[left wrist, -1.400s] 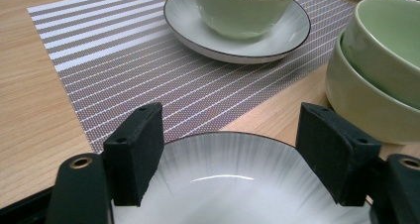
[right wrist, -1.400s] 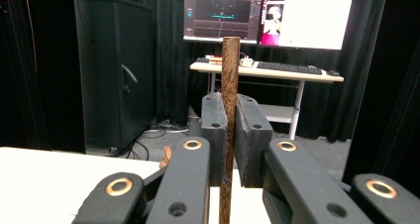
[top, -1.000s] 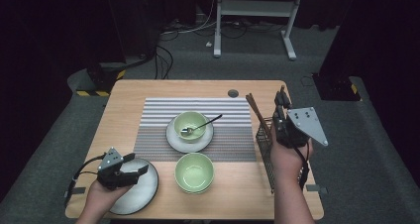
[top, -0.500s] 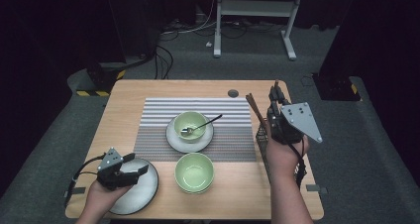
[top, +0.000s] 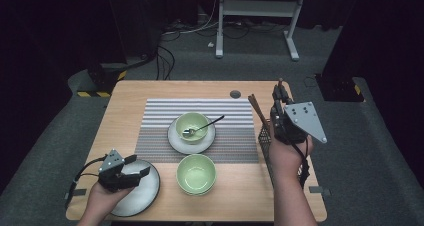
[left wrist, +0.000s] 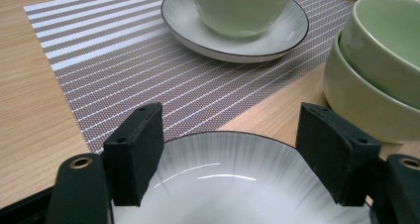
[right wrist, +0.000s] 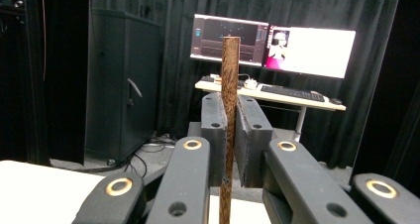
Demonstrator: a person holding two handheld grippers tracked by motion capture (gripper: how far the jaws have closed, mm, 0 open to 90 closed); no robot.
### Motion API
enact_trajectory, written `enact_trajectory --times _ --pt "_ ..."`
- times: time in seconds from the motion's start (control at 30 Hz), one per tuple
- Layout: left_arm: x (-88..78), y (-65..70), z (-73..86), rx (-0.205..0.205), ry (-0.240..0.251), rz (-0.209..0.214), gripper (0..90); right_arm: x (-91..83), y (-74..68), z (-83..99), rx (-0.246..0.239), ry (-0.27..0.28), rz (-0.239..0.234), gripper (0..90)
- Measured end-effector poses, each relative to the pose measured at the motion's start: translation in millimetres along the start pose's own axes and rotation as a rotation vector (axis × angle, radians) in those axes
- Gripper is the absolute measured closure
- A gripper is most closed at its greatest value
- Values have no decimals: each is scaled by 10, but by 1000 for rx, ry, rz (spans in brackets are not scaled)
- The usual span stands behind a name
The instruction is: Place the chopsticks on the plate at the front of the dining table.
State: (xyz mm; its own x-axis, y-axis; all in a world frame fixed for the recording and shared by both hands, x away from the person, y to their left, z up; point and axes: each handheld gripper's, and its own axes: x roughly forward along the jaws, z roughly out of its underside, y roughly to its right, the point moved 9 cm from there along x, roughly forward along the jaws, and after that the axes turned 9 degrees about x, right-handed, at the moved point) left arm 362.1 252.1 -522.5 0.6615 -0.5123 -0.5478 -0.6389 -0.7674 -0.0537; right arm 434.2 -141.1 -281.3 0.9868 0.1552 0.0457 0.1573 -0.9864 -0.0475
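At right, the right claw point(top: 279, 92) pinches one chopstick point(right wrist: 229, 100) upright (narrow grip); it could twist and slip. Left claw point(left wrist: 233, 149) stays spread over the plate point(left wrist: 233, 184).

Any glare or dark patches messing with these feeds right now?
High view: table evenly lit, surroundings black. Left gripper view: bright streak of glare on the plate. Right gripper view: monitor blown out white behind the sharp chopstick.

mat point(top: 160, 136): mid bench point(top: 130, 93)
saucer point(top: 176, 141): on mat, bowl with spoon point(top: 192, 126) on it
stacked bowls point(top: 196, 173): just in front of mat
plate point(top: 147, 191): front left, beside stacked bowls
mesh basket point(top: 263, 137): right of mat
chopstick point(right wrist: 229, 110): upright, pinched in right gripper point(right wrist: 231, 120)
left gripper point(left wrist: 228, 149): over plate
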Motion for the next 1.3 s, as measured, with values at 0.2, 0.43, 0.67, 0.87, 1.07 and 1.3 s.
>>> enact_trajectory --times 0.2,0.43,0.67,0.87,1.07,1.3 --pt "2 17 -4 -3 5 2 271 -28 -143 -32 7 8 -37 837" --pt "5 18 -7 -3 9 -1 271 15 -289 84 41 -17 -80 836" --pt "-21 20 -14 -4 18 -12 271 18 -446 187 38 -30 -109 836" --pt "-72 9 -25 -10 32 -25 269 -4 -525 210 52 -32 -133 836" --pt "-86 31 -27 -9 34 -19 266 -15 -633 238 61 -30 -160 836" --pt "-82 49 -30 -11 39 -13 260 -7 -755 269 79 -35 -198 836"
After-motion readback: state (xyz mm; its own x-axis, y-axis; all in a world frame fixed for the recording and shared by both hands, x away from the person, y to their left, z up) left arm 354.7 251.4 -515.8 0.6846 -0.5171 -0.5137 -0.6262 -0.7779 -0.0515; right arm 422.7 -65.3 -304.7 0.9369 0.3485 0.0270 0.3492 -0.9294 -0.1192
